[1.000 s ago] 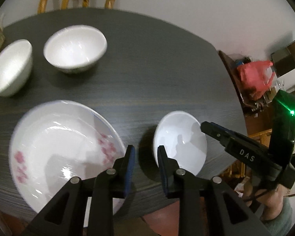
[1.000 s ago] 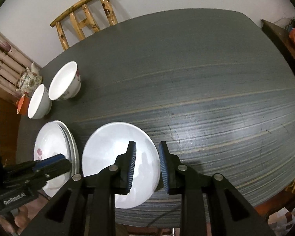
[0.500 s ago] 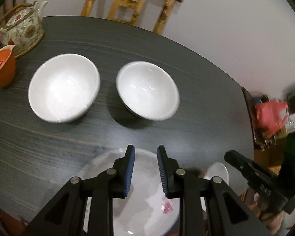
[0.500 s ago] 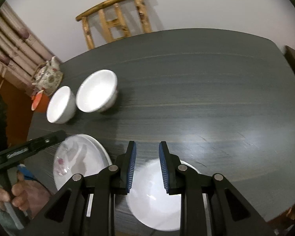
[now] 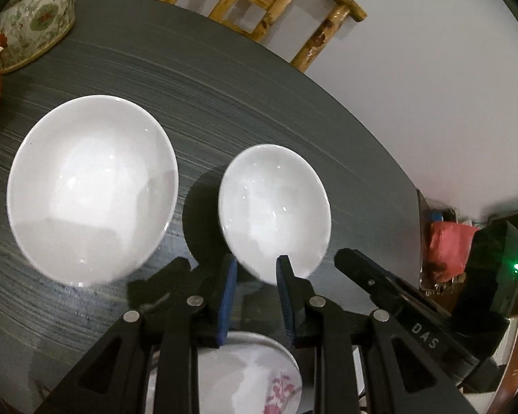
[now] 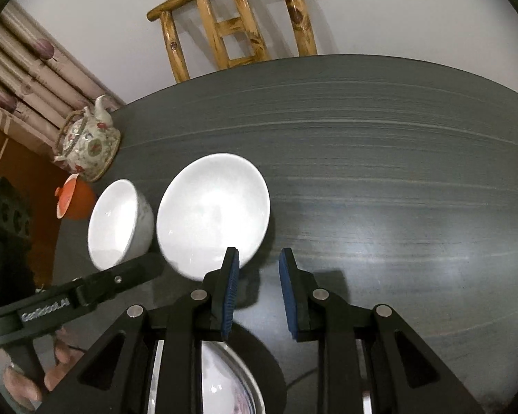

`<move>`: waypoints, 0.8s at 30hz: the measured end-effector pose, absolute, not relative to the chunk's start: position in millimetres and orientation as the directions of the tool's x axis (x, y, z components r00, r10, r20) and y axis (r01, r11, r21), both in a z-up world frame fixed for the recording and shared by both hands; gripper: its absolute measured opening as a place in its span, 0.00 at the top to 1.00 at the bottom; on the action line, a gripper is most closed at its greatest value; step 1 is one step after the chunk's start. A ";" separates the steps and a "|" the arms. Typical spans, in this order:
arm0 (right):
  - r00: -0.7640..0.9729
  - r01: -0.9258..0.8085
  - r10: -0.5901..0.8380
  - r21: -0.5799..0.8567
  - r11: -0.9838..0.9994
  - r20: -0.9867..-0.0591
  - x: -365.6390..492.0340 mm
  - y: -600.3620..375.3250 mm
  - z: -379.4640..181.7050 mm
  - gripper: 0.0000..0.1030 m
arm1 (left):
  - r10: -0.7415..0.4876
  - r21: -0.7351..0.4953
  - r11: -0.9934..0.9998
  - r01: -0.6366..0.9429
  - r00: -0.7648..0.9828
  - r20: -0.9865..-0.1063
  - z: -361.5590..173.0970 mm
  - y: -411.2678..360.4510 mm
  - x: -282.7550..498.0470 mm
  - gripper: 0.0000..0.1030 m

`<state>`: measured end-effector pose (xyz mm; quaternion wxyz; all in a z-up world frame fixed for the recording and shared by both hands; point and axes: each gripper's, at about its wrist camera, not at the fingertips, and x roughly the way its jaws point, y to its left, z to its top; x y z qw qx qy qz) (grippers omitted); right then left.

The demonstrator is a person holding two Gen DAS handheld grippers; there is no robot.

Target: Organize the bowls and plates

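Note:
Two white bowls stand side by side on the dark table (image 5: 293,103). My left gripper (image 5: 256,269) hovers at the near rim of the right-hand bowl (image 5: 274,207), jaws narrowly open and holding nothing; the left-hand bowl (image 5: 93,186) is beside it. A flowered plate (image 5: 259,379) lies under the left gripper. In the right wrist view my right gripper (image 6: 259,265) is open and empty, just right of the wider bowl (image 6: 214,214), with the deeper bowl (image 6: 121,224) further left. The left gripper (image 6: 134,270) reaches in from the lower left, and the right gripper (image 5: 355,265) shows at right.
A flowered teapot (image 6: 86,141) and an orange cup (image 6: 74,200) stand at the table's left edge beyond the bowls. A wooden chair (image 6: 234,24) stands behind the table against the wall. A hand (image 6: 24,376) grips the left tool. A red bag (image 5: 447,248) lies off the table's right.
Both grippers have travelled from over the plates towards the two bowls, which now loom large just ahead. The plates have slipped beneath the fingers. Jaw gaps look unchanged.

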<state>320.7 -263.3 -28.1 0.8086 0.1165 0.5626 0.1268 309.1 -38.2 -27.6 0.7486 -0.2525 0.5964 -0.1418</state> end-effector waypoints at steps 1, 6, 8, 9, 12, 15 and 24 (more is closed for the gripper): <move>0.327 -0.067 0.339 0.336 0.940 -0.882 326.4 -261.9 -32.1 0.78 | -0.519 -0.554 0.827 -0.099 0.245 -0.819 -30.2 -37.4 312.3 0.77; 0.311 -0.055 0.341 0.341 0.938 -0.887 346.2 -257.0 -45.1 0.77 | -0.504 -0.542 0.834 -0.104 0.255 -0.825 -35.2 -36.3 322.7 0.77; 0.301 -0.060 0.344 0.342 0.938 -0.890 353.2 -255.4 -50.0 0.78 | -0.495 -0.533 0.838 -0.116 0.250 -0.832 -39.2 -35.6 327.6 0.77; 0.299 -0.059 0.339 0.337 0.940 -0.892 356.4 -255.1 -52.1 0.78 | -0.489 -0.528 0.841 -0.121 0.249 -0.836 -40.4 -38.5 327.3 0.77; 0.289 -0.051 0.337 0.337 0.940 -0.896 366.8 -254.4 -60.0 0.78 | -0.477 -0.514 0.848 -0.126 0.240 -0.846 -47.3 -40.5 332.5 0.78; 0.288 -0.055 0.329 0.328 0.943 -0.899 372.9 -253.1 -64.9 0.79 | -0.460 -0.496 0.861 -0.108 0.248 -0.852 -45.9 -46.5 336.2 0.78; 0.285 -0.089 0.308 0.294 0.952 -0.908 377.7 -247.0 -69.0 0.93 | -0.376 -0.402 0.914 -0.056 0.255 -0.891 -44.3 -63.0 344.5 0.78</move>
